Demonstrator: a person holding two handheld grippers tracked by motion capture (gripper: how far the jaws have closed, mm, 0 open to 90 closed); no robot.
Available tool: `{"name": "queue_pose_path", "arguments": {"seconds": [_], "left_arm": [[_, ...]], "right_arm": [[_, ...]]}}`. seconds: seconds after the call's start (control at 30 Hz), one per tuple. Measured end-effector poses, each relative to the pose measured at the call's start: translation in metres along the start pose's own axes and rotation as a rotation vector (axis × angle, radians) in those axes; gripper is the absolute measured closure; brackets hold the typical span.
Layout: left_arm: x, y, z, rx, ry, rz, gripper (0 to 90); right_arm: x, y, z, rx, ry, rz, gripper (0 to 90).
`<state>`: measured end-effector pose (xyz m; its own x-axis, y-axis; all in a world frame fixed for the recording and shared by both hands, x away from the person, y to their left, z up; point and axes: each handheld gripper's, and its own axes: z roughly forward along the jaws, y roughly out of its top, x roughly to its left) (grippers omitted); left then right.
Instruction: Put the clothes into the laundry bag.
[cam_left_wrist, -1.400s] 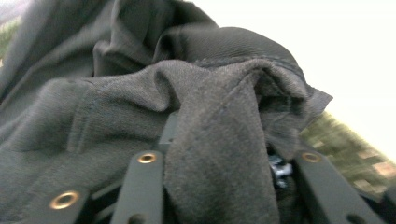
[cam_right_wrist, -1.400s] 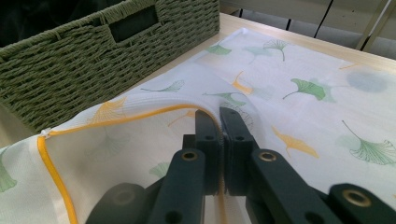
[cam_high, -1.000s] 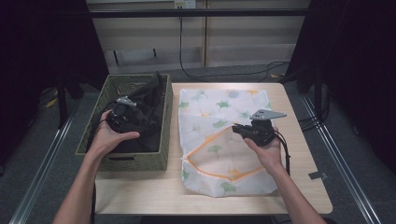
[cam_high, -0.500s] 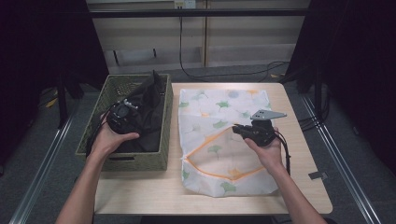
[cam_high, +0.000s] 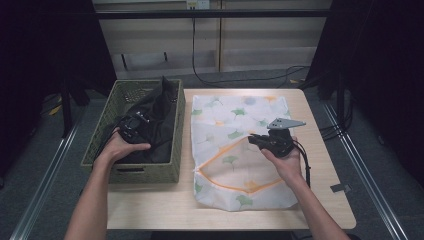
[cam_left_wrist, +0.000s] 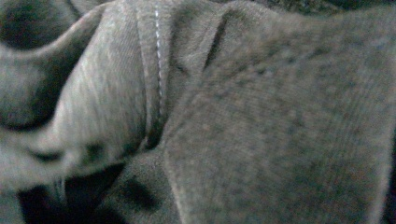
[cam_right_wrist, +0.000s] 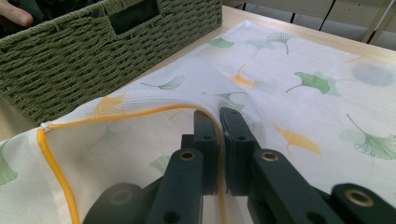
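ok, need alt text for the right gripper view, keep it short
The right gripper has its two black jaws closed on the orange-trimmed edge of a white mesh laundry bag printed with ginkgo leaves, lifting that edge off the light wooden table. A green woven basket stands beyond the bag at upper left.

Dark grey garment (cam_left_wrist: 261, 140) close up, ribbed weave, stitched seam running down, folds at left

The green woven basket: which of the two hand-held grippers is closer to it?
Left. The left gripper is down inside the basket against dark clothing; the right gripper pinches the laundry bag beside it.
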<state>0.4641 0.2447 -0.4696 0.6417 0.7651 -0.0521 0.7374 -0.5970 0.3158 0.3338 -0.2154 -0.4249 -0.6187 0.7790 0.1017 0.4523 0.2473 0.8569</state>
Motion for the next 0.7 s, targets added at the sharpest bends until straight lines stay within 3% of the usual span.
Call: {"name": "queue_pose_path", "arguments": {"seconds": [0.07,0.1,0.13,0.2,0.23,0.3,0.43,0.47,0.53,0.57,0.6,0.63,0.7], "left_arm": [[0.002,0.001,0.001,-0.005,0.001,0.019,0.0],[0.002,0.000,0.004,-0.030,-0.010,0.000,0.0],[0.004,0.000,0.004,-0.020,-0.019,0.018,0.0],[0.004,0.001,0.005,-0.032,-0.023,-0.008,0.0],[0.005,0.001,0.005,-0.016,-0.029,0.010,0.0],[0.004,0.002,0.006,-0.004,-0.027,0.010,0.0],[-0.006,0.014,0.010,0.109,0.048,0.028,4.9],[-0.007,0.016,0.009,0.116,0.053,0.028,4.9],[-0.009,0.017,0.006,0.111,0.059,0.040,12.0],[-0.009,0.017,0.003,0.088,0.056,0.031,28.1],[-0.009,0.016,0.003,0.082,0.054,0.024,28.1],[-0.010,0.017,0.001,0.083,0.050,0.044,38.1],[-0.011,0.018,0.000,0.066,0.054,0.029,50.5]], "right_arm": [[0.000,0.000,0.000,0.001,0.001,0.005,86.3],[0.000,-0.001,0.001,0.003,0.000,0.006,86.4],[0.000,-0.001,0.001,0.004,0.001,0.006,86.3],[0.000,-0.001,0.002,0.005,0.006,0.004,86.4],[-0.001,-0.001,0.003,0.007,0.003,0.002,86.3],[-0.001,-0.001,0.004,0.008,0.002,0.001,86.3],[0.000,-0.001,0.004,0.011,0.002,0.003,85.9],[0.000,-0.001,0.004,0.011,0.002,0.003,85.9],[0.000,-0.001,0.004,0.011,0.002,0.001,85.8],[-0.001,-0.001,0.004,0.011,0.004,0.003,85.8],[-0.001,-0.001,0.004,0.011,0.004,0.003,85.8],[-0.001,-0.002,0.005,0.014,0.006,-0.003,85.8],[0.000,-0.002,0.005,0.017,0.006,-0.006,85.8]]}}
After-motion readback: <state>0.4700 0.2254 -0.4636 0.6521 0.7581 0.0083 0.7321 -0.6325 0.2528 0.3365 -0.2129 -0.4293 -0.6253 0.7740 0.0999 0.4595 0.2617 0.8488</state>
